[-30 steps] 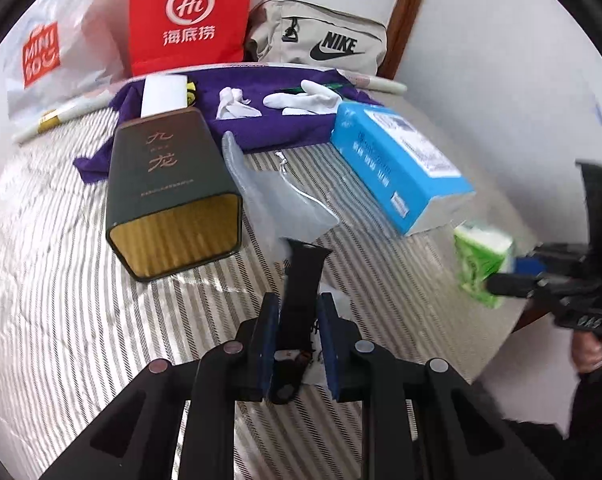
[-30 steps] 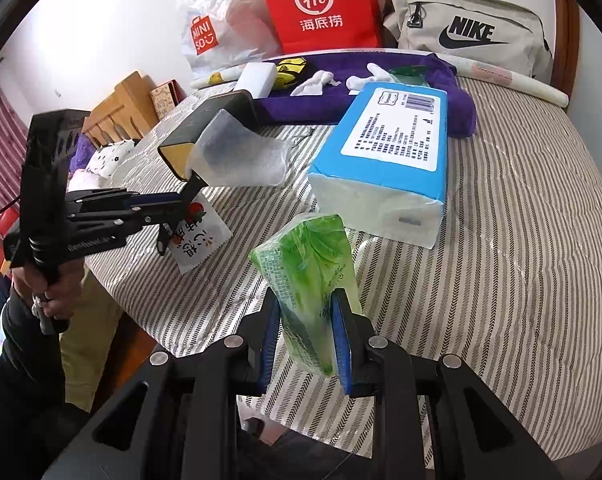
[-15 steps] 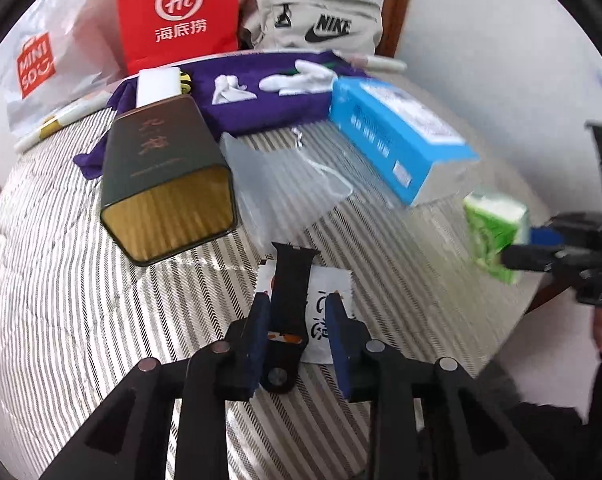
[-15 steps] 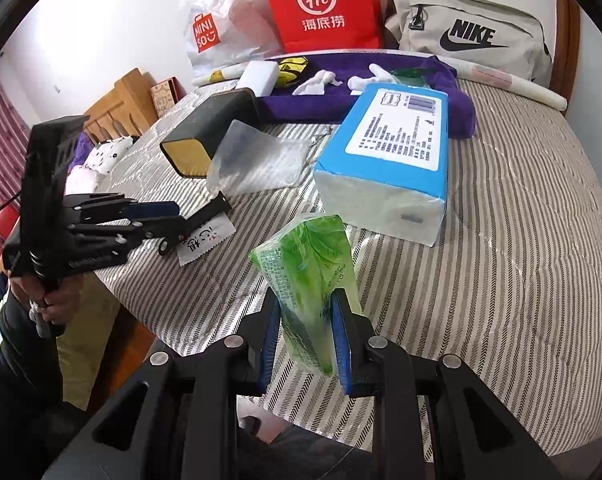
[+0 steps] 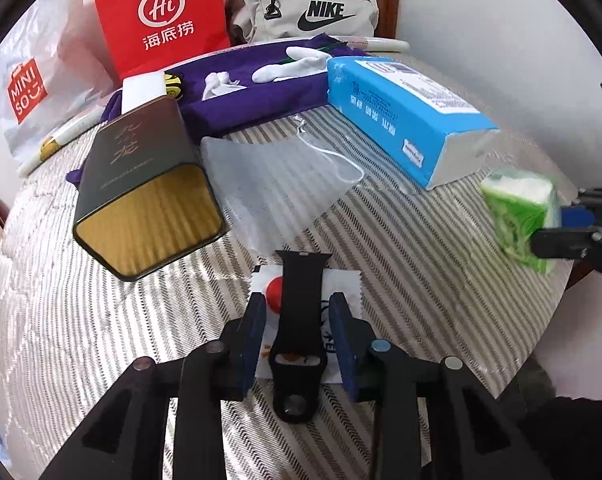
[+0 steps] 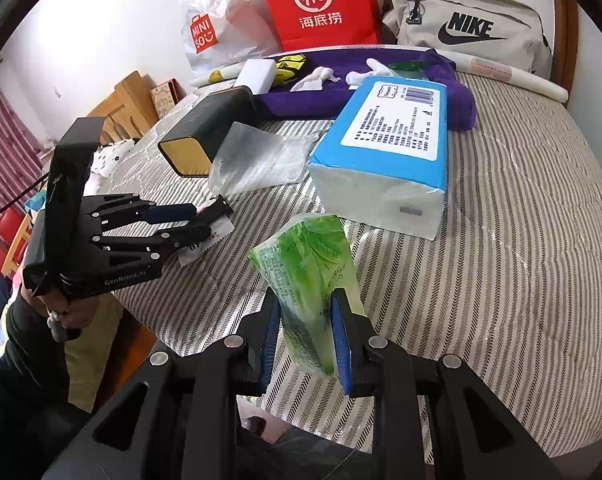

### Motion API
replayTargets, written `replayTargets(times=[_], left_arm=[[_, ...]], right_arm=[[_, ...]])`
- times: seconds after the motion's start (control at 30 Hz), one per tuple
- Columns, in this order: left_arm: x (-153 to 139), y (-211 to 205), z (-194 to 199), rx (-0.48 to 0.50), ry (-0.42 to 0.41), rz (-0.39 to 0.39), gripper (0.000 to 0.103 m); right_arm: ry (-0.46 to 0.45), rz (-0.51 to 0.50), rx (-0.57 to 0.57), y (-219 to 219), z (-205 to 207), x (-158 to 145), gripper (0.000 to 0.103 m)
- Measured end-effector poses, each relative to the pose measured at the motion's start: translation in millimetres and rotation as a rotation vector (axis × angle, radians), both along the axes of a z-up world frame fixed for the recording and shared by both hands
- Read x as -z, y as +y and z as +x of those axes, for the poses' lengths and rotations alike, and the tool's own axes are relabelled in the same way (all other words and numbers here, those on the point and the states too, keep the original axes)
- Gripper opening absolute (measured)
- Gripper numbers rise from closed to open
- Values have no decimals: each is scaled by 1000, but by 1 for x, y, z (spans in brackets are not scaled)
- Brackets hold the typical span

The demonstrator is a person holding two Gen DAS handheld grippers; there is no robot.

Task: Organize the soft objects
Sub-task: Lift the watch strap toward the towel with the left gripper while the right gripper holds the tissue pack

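On the striped bed [image 5: 401,280], near its front edge, the left gripper [image 5: 297,322] had just narrowed loosely around a black strap [image 5: 301,308] on a sachet [image 5: 343,284]; pads not touching. The right gripper [image 6: 307,336] clamped a green tissue pack [image 6: 313,276]. Best close squarely on the strap alone.

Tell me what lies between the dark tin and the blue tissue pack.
A crumpled clear plastic bag lies on the striped cover between the dark tin and the blue tissue pack. It shows in both wrist views.

Two black grippers, left gripper [image 5: 297,320] and right gripper [image 6: 305,336], blue pads [image 6: 340,344], silver screws [image 6: 378,342], white "GenRobot.AI" lettering [image 6: 126,279], dark sleeve [image 6: 13,344]
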State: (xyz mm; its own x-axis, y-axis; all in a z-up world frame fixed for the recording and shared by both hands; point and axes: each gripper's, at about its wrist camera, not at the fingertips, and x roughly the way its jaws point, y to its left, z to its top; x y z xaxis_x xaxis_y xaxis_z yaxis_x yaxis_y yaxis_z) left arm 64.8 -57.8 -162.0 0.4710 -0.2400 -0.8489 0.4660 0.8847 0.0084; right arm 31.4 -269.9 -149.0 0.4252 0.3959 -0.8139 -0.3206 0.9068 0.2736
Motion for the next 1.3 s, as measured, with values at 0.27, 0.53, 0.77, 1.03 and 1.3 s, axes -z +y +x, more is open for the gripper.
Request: replayTargets(times=[0.27,0.53,0.77,1.03,1.3], left_arm=[[-13,17,-10,-42,-5,-86,20],[-23,48,-14,-169,-3,-128,20],[-48,65,-11,-241,-41,-134,20],[-90,72,11,-256,-77,-199,20],[-117,74,50,-290,-92,-202,20]], right_arm=[[-17,11,16,-6,-5,-8,23],[-34,3,39,-13,-8,-18,22],[-81,34,27,-17,-5,-45,22],[-143,12,15,-15,22,-76,22],[-201,2,-12,-10,70,-101,22]])
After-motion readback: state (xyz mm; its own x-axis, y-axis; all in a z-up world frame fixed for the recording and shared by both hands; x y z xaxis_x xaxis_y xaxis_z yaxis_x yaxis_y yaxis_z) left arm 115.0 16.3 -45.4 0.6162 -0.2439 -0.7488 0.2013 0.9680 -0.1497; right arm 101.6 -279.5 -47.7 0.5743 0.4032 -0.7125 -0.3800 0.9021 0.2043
